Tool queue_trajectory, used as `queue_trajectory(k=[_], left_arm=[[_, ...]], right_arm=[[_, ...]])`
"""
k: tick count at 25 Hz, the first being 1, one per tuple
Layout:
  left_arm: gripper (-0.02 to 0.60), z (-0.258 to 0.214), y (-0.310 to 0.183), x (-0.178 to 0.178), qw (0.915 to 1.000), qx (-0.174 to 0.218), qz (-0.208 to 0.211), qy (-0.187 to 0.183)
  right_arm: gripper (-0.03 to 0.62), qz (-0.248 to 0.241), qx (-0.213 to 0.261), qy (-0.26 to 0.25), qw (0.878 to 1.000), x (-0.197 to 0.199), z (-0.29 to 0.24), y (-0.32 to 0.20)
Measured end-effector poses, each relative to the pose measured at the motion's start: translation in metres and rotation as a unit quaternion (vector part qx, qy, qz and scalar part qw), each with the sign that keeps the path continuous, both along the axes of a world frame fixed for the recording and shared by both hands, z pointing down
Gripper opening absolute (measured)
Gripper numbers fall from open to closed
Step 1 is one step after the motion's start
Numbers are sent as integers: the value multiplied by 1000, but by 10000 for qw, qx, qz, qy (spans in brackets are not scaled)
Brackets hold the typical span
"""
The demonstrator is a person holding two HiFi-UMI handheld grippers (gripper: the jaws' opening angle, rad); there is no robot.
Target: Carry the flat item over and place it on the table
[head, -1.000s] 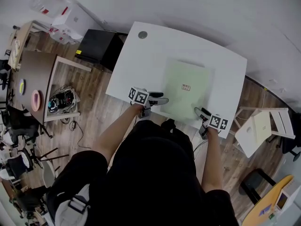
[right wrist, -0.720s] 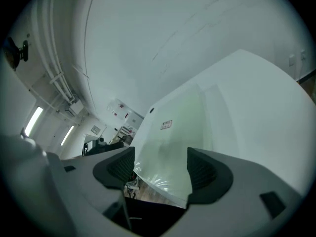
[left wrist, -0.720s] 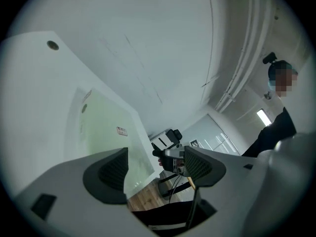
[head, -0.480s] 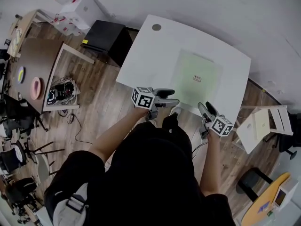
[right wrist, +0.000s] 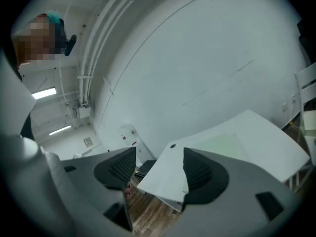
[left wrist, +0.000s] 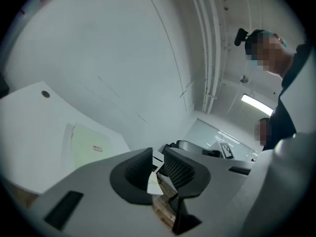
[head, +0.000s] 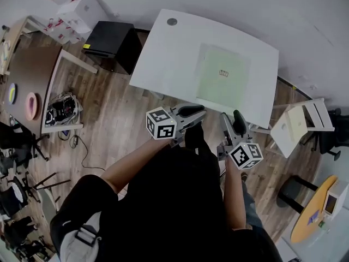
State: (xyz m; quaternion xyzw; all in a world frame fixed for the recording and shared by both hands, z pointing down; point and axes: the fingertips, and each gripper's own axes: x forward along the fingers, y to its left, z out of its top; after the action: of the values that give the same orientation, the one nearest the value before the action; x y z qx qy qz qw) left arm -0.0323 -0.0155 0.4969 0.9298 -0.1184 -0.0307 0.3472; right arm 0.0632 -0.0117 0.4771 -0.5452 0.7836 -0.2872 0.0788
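The flat item [head: 222,76], a pale green sheet with a small label, lies on the right half of the white table [head: 169,59]. Both grippers hang off the table's near edge, over the floor and close to my body. My left gripper [head: 192,113] has its jaws closing to a narrow gap with nothing between them. In the left gripper view [left wrist: 157,169] the flat item [left wrist: 91,144] lies far off to the left. My right gripper [head: 233,123] stands open and holds nothing. In its own view [right wrist: 159,169] the table [right wrist: 266,137] and the flat item [right wrist: 219,143] lie ahead.
A black cabinet [head: 112,45] stands left of the table. A white folding chair [head: 302,125] is at the table's right end. A brown table [head: 27,75] and a tangle of cables [head: 62,111] sit far left on the wooden floor.
Both grippers have drawn back from the table's near edge toward my body. The left jaws have narrowed. The green sheet has stayed flat on the table.
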Motion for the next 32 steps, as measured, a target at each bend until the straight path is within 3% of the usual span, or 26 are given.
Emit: queue_trajectory(k=[2,8,10,12,14,19,24,32], left_arm=[[33,-9,9,1,9995,250,-190,-31],[14,-21,42,8,9955,733,-540,-276],[14,-22,55,5,9919,884,-755,-504],[14,-24,68,-1,9874,987,-1015,-712],[14,-29,79,-6,9821,1038,-1318,-859],[14,-47,116,-7,9620,1447,-1973,-1213],[14,-51,175,9,9456,1576,-2386,-1551],[14,-43,249,20,9344,1606,-2709,-1664]], right_arm=[[318,92,23,133,9999,-3,-7,16],[308,142,117,587,9981,-15,-14,51],[244,128,253,713,9971,-20,-18,61],[113,103,447,813,9956,-26,-26,72],[56,23,592,892,9943,-33,-34,84],[52,-71,825,1550,9844,-42,-45,126],[51,-41,929,1567,9833,-32,-49,188],[43,-23,1041,1863,9770,-22,-45,259]])
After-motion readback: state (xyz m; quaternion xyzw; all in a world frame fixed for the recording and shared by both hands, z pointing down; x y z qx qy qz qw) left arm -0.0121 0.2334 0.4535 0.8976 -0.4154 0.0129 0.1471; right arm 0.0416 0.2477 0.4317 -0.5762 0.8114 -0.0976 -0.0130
